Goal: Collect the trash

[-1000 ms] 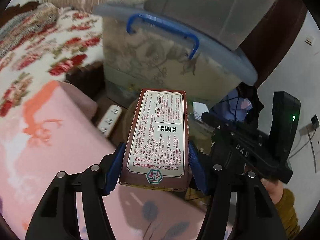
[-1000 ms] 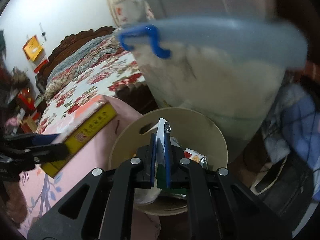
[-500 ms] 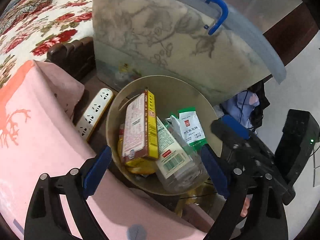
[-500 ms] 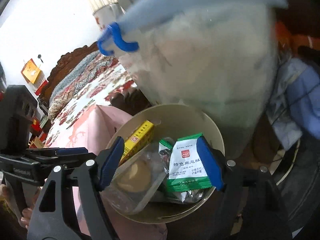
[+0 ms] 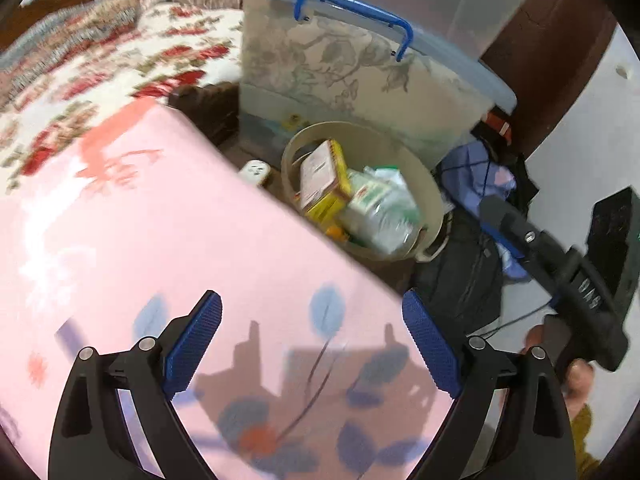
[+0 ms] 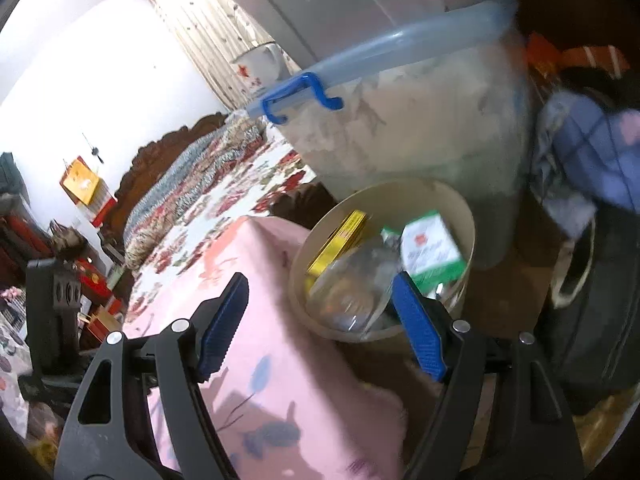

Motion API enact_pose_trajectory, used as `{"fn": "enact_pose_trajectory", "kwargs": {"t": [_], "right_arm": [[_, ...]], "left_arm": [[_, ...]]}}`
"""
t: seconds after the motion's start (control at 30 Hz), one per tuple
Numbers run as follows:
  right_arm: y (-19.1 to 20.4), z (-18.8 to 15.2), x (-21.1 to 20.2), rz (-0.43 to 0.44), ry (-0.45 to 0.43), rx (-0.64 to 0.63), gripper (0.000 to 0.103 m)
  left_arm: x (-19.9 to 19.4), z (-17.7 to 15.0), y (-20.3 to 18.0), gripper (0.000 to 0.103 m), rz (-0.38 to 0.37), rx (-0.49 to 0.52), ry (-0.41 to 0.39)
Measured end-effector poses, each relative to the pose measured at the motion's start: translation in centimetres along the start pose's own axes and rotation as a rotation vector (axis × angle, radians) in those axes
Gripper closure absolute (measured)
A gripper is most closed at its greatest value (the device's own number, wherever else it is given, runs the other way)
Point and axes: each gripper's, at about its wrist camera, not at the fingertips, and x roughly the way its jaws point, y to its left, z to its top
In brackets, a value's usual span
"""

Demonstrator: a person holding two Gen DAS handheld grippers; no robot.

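Observation:
A round beige bin (image 5: 434,216) stands on the floor beside the pink-covered surface. Inside it lie a red and yellow box (image 5: 324,184), a clear plastic bottle (image 5: 380,216) and a green and white packet (image 6: 430,248). My left gripper (image 5: 312,304) is open and empty, above the pink cloth and short of the bin. My right gripper (image 6: 320,284) is open and empty too, in front of the bin (image 6: 468,216), where the box (image 6: 340,240) and bottle (image 6: 352,280) also show. Its black body (image 5: 576,280) enters the left wrist view from the right.
A large storage tub with a blue handle (image 5: 360,72) stands right behind the bin. A white power strip (image 5: 256,170) lies left of the bin; a dark backpack (image 5: 460,280) and blue clothing (image 5: 476,176) lie right. A flowered bed (image 5: 120,64) is beyond the pink cloth (image 5: 160,220).
The left gripper let go of the box and the right let go of the packet; both now lie in the bin. Both grippers opened and drew back from the bin.

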Motion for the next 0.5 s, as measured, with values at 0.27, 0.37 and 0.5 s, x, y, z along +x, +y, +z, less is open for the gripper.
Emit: {"fn": "enact_pose_trajectory", "kwargs": {"t": [0.27, 0.37, 0.5], "right_arm": [[4.0, -6.6, -2.7, -0.019, -0.004, 0.046, 0.025], [5.8, -8.6, -2.9, -0.017, 0.023, 0.035, 0.024], [8.4, -10.5, -3.2, -0.009, 0.059, 0.003, 0.024]], "left_arm": [[-6.5, -7.0, 2.0, 0.009, 0.115, 0.026, -0.084], [-8.7, -9.1, 3.0, 0.009, 0.157, 0.031, -0.122], [-10.9, -11.7, 4.4, 0.009, 0.187, 0.014, -0.139]]}}
